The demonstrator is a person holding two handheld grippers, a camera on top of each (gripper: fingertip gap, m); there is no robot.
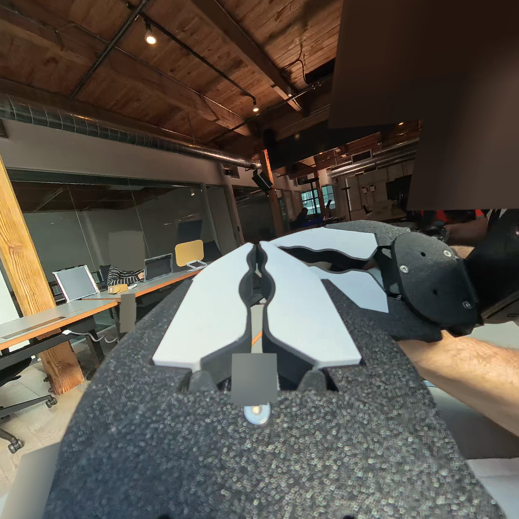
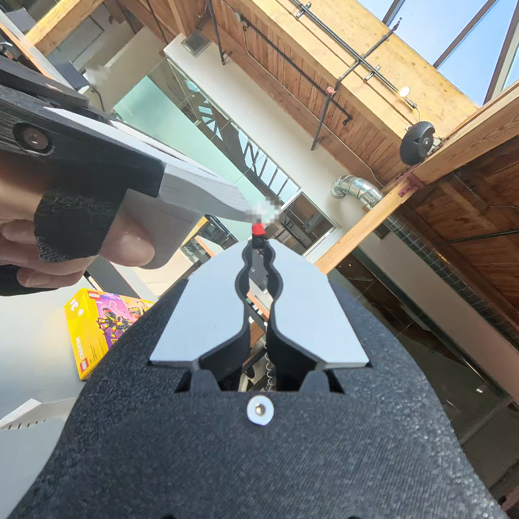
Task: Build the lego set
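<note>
In the right wrist view my right gripper [image 2: 258, 243] is shut on a small black Lego piece [image 2: 257, 242] with a red piece [image 2: 258, 230] on top, held up in the air. My left gripper [image 2: 245, 214] comes in from the left, fingers together, its tip just above the red piece; a mosaic patch hides the tip. In the left wrist view my left gripper [image 1: 257, 248] is shut at the tips, and I cannot tell if it holds anything. The right gripper [image 1: 289, 251] reaches in from the right and meets its tip. The pieces are hidden there.
A yellow Lego box [image 2: 95, 331] lies on the white table [image 2: 28, 365] at lower left. A gloved hand [image 2: 70, 224] holds the left gripper. Desks [image 1: 56, 314], a wooden post [image 1: 25, 266] and a seated person [image 1: 120, 273] are in the background. Less than 4 cm separates the two grippers' tips.
</note>
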